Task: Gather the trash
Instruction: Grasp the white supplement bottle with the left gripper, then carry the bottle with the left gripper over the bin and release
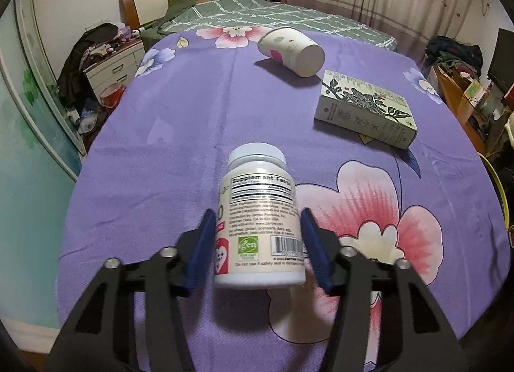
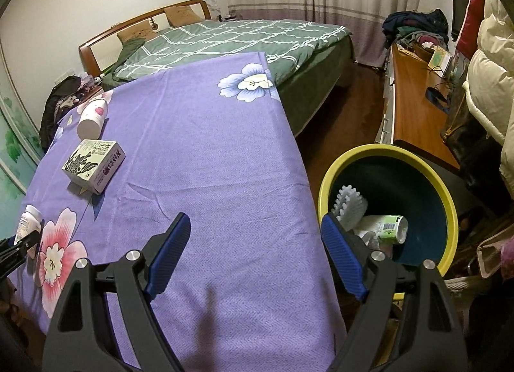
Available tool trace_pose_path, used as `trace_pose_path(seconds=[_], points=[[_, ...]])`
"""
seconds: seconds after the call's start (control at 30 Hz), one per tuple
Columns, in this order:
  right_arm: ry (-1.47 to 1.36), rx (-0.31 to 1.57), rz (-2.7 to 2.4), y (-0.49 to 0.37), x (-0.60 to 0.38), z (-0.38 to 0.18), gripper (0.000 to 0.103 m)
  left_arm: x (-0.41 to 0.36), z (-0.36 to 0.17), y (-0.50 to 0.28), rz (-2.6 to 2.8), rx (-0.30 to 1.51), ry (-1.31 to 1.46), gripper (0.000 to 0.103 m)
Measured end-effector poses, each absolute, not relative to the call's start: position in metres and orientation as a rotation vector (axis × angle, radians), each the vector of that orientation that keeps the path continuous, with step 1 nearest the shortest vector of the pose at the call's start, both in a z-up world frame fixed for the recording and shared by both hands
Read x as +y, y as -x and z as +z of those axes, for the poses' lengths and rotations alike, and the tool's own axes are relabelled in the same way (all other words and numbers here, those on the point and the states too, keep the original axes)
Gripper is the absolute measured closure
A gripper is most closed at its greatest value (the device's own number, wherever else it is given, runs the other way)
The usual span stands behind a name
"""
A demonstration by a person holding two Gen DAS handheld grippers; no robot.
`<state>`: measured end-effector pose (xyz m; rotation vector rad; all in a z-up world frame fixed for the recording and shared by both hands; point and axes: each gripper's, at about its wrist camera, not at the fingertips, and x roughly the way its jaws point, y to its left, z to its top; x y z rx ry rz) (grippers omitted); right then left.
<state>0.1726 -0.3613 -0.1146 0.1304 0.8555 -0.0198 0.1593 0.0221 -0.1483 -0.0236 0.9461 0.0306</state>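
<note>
A: Supplement bottle (image 1: 260, 221): small label print is too blurred to read. In the right wrist view its lower part is hidden behind the left gripper (image 2: 19, 245), itself cut by the frame edge.

B: Noted. Bin (image 2: 427, 179) contents partly hidden behind a right pad (image 2: 343, 259) (near rim too).

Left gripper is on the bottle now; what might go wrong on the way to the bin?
1. The left gripper clamps the supplement bottle on its smooth lower body only, so it may slip or pivot when lifted.
2. The bin stands off the table's far side; the carry passes the box and could knock it.
</note>
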Motion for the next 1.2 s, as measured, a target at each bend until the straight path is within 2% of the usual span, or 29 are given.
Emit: trace_pose_path(seconds=[0.53, 0.83, 1.2], points=[[-0.128, 0.860, -0.042, -0.168, -0.378, -0.117, 0.024, -0.059, -0.115, -0.167, -0.172, 0.868, -0.073, 0.056], [-0.146, 0.852, -0.101, -0.153, -0.415, -0.119, 0.024, -0.167, -0.086, -0.185, -0.411, 0.809, -0.156, 0.056], [-0.193, 0.851, -0.228, -0.129, -0.481, -0.130, 0.024, -0.309, -0.092, -0.213, -0.649, 0.839, -0.242, 0.056]])
